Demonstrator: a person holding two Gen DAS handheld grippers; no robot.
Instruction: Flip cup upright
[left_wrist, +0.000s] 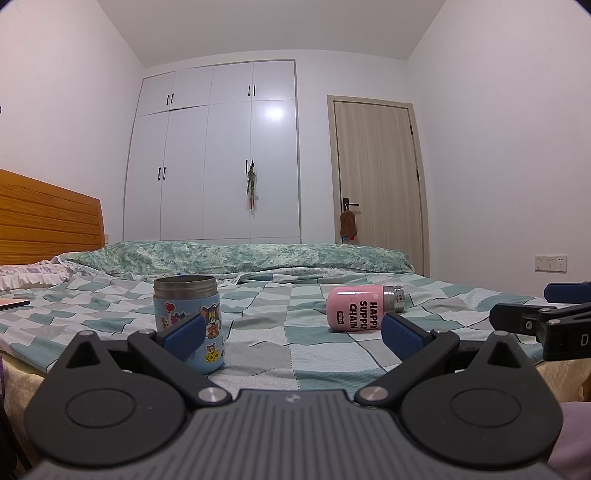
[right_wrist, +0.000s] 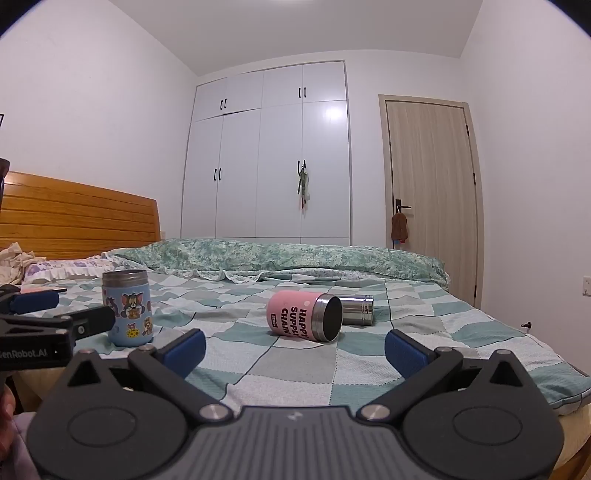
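A pink cup (left_wrist: 356, 309) printed "HAPPY SUPPLY CHAIN" lies on its side on the checked bed sheet (left_wrist: 303, 332); in the right wrist view the pink cup (right_wrist: 295, 317) shows its open steel mouth toward me. A blue cartoon cup (left_wrist: 192, 317) stands upright to its left, also in the right wrist view (right_wrist: 127, 308). My left gripper (left_wrist: 293, 334) is open and empty, short of both cups. My right gripper (right_wrist: 295, 349) is open and empty, in front of the pink cup. Each gripper shows at the edge of the other's view.
A small steel cup (right_wrist: 357, 309) lies on its side just behind the pink cup. A folded green quilt (right_wrist: 280, 258) lies across the far side of the bed. A wooden headboard (right_wrist: 77, 218) stands at the left, a pillow (right_wrist: 62, 269) before it, and a wardrobe (right_wrist: 269, 155) and a door (right_wrist: 432, 192) behind.
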